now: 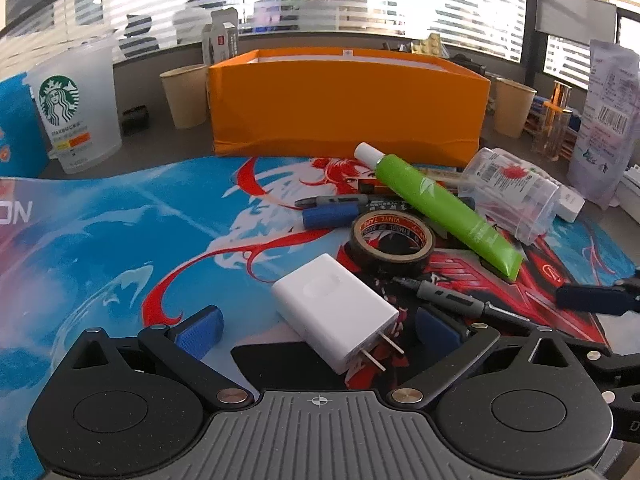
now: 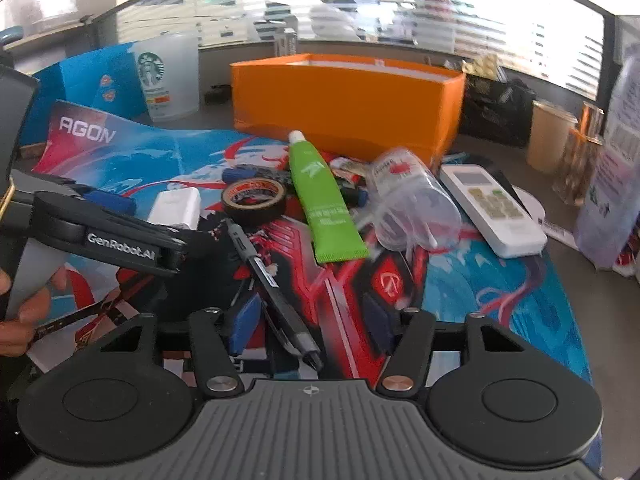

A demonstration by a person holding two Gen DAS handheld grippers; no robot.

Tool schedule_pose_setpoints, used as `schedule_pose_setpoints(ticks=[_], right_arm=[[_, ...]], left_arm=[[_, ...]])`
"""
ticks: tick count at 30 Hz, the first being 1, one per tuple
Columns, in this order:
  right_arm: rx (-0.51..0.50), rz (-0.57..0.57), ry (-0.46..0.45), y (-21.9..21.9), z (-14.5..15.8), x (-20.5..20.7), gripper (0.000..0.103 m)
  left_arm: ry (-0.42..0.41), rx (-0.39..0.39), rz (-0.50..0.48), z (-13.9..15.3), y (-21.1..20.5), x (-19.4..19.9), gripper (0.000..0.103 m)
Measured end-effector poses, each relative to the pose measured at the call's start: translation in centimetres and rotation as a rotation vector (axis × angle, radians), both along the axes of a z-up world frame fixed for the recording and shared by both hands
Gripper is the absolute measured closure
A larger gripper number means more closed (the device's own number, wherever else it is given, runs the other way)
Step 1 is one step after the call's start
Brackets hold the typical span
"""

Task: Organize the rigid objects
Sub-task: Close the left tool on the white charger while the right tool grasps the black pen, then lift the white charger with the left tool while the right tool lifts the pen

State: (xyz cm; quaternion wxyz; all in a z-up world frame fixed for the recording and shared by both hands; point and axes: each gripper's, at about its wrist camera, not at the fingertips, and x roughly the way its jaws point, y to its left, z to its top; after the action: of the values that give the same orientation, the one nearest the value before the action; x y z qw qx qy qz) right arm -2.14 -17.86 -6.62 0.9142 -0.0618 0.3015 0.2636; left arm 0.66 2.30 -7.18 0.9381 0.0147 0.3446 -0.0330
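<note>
This looks like an office. Glass partition walls with frosted stripes (image 1: 360, 8) run behind a grey desk (image 1: 168, 148) covered by a printed gaming desk mat (image 1: 120, 240). A Starbucks cup (image 1: 76, 108), paper cups (image 1: 186, 96) and an air-conditioner remote (image 2: 492, 208) sit around; beyond the glass, blurred shapes may be office chairs.

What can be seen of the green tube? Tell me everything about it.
The green tube is a glossy, soft-looking squeeze tube, bright lime with a white screw cap at its far end and a flat crimped seal at its near end. Pale print and a leaf-like mark run along its body. It lies diagonally, cap toward the orange box, propped on the pens beneath it, beside the roll of black tape and the clear plastic container. Neither gripper touches it.
</note>
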Motion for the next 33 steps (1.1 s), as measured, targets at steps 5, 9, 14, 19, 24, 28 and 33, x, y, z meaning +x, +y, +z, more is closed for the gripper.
schedule_pose_setpoints(ticks=[5,9,14,19,24,28,33], right_arm=[[-0.019,0.031,0.008,1.0,0.3,0.6,0.076],[-0.02,0.071,-0.013,1.7,0.2,0.2,0.086],[-0.008,0.08,-0.029,2.7,0.2,-0.5,0.089],[0.031,0.08,-0.05,2.7,1.3,-0.4,0.092],[0.045,0.089,-0.05,2.8,2.1,0.3,0.093],[0.057,0.095,-0.025,3.0,1.4,0.5,0.094],[0.165,0.094,-0.02,2.0,3.3,0.9,0.102]], left_arm=[[-0.04,0.004,-0.039,0.4,0.2,-0.1,0.04],[-0.035,-0.003,-0.058,0.5,0.3,-0.3,0.041],[-0.009,-0.033,-0.068,0.8,0.8,-0.7,0.041],[-0.023,-0.05,-0.052,1.4,1.6,-0.7,0.041],[-0.058,-0.047,-0.037,2.7,2.2,-0.3,0.041],[-0.063,-0.05,-0.02,2.9,2.9,0.0,0.041],[-0.081,-0.051,0.009,3.7,4.1,0.4,0.041]])
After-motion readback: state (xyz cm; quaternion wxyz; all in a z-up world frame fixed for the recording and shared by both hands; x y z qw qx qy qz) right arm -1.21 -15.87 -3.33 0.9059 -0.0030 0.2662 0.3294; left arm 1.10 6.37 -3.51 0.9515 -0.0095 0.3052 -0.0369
